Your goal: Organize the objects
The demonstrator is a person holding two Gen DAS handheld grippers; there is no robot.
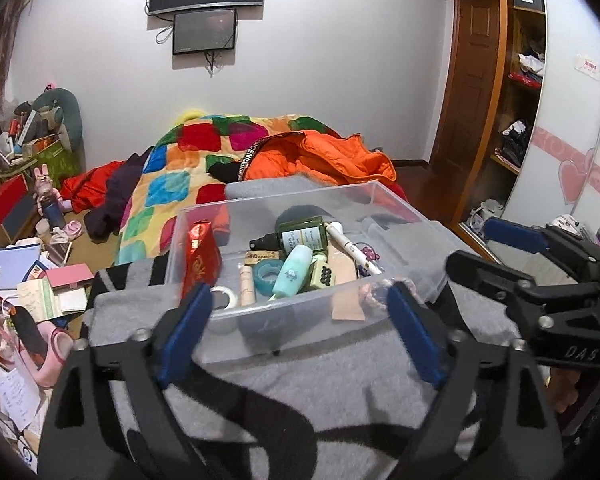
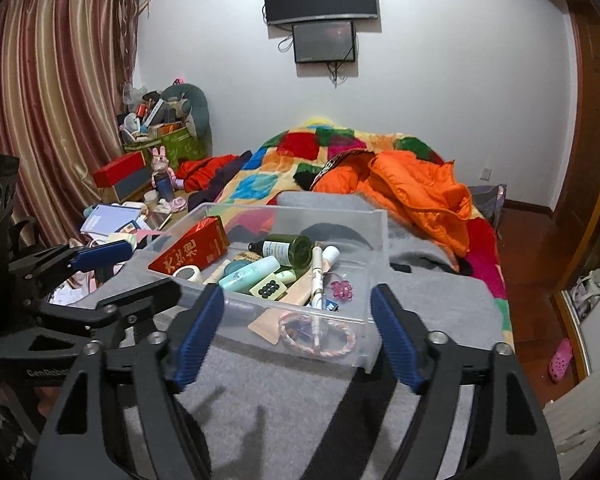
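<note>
Grippers come first in both views: the left gripper [image 1: 300, 332] and the right gripper [image 2: 296, 334] each stand wide open with nothing between the blue pads, both just short of the near wall of the clear plastic bin [image 1: 300, 304], which sits on a grey blanket [image 1: 320, 376] spread over the bed.

Inside the bin lie the task's things, packed close: a red carton [image 1: 198, 258] leaning at the left end, a white tape roll [image 1: 225, 296], a teal tape roll [image 1: 269, 276], a mint tube [image 1: 294, 272], a dark green bottle [image 1: 302, 234] on its side, a white pen [image 1: 352, 248], and at the right end a pink braided bracelet [image 2: 318, 338] and a pink flower clip [image 2: 342, 290].

Risk, as I judge it, lies in the soft blanket: a push on the light bin's wall could slide or tip it, and the leaning carton could topple onto the smaller items. Reaching for one piece in that crowd could nudge its neighbours.

Room is tight between the two grippers, which sit side by side, so they could clash. Beyond the bin, an orange jacket [image 1: 332, 156] and a patchwork quilt [image 1: 180, 172] crowd the far side; free blanket remains in front of the bin and to its right.
</note>
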